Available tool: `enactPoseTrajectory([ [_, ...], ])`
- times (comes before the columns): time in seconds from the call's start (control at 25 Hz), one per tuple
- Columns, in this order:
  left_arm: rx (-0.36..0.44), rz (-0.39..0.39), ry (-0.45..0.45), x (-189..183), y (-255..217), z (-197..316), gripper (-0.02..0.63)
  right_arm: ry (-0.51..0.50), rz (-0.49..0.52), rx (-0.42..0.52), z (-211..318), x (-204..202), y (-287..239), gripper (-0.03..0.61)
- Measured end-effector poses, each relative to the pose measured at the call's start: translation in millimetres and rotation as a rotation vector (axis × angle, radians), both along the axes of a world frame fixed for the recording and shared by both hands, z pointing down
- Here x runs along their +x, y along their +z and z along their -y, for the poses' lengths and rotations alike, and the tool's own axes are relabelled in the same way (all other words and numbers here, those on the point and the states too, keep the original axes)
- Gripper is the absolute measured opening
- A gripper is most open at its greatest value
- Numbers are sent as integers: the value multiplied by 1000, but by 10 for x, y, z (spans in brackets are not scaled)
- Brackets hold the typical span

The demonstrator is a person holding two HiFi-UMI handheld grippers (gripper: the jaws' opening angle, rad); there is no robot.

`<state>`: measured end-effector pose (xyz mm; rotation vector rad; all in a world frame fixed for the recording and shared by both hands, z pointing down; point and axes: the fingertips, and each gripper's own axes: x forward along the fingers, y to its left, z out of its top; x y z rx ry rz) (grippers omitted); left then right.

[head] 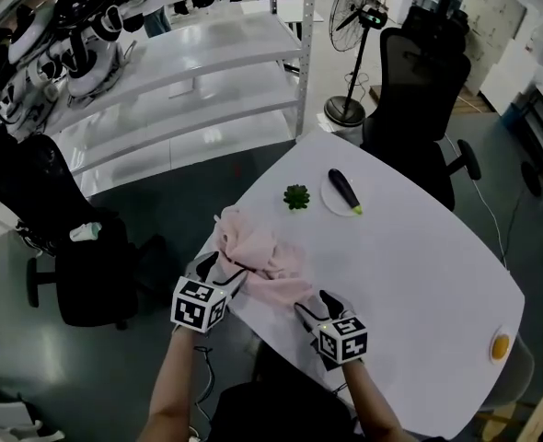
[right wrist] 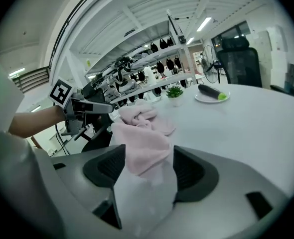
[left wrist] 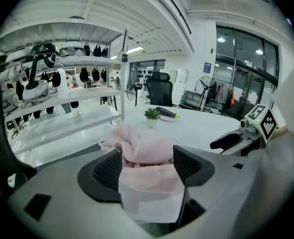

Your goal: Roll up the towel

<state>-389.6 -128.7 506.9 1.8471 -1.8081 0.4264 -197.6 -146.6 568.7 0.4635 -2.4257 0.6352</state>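
Left tongs [head: 224,270] stand wide at the left near edge of the towel [head: 258,251], with pink cloth lying between the pads and no pinch visible. Right tongs [head: 316,307] stand somewhat narrower at the near right corner, a fold of towel between them, also apparently loose. The towel lies crumpled in a heap at the near left edge of the bench [head: 410,265], part of it at or over the rim. Step in hand, as judged: taking hold of the near edge to spread the cloth before any roll. To do it well, each pair should bite a single layer right at a corner, then the two should draw apart and toward the middle of the bench so the cloth lies flat and off the rim. Rolling a heap would give a lumpy, slack roll. There is free room toward the right. A small plant [head: 296,196] and a plate [head: 331,201] with an eggplant [head: 344,190] sit just beyond the towel, so the spread should stop short of them. Hard to make out: where the true corners and hems are inside the bunching, how much cloth hangs over the edge, and whether either pad actually touches cloth.
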Motion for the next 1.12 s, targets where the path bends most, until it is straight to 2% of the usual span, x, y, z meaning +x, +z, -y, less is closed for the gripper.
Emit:
enactPoseTrajectory([
  [0.16, -64, 25, 49, 36, 135, 132, 335, -3, 8, -55, 20, -88, 127, 298],
  [0.32, -123, 73, 70, 8, 259, 221, 237, -27, 12, -115, -12, -163, 220, 268],
  [0.44, -149, 96, 69, -23, 310, 236, 154, -42, 15, -132, -43, -175, 258, 196],
  [0.56, -140, 110, 61, -54, 288, 256, 71, -53, 29, -128, -50, -190, 222, 82],
  [0.6, -133, 118, 56, -74, 264, 274, 44, -56, 38, -126, -47, -203, 193, 27],
  [0.64, -124, 125, 52, -96, 234, 293, 31, -59, 48, -124, -48, -215, 160, 6],
  [0.84, -80, 129, 46, -198, 47, 364, 17, -54, 72, -95, -90, -227, -6, 6],
  [1.12, -27, 136, 109, -231, -255, 398, 14, 17, 29, -33, -137, -137, -119, 6],
])
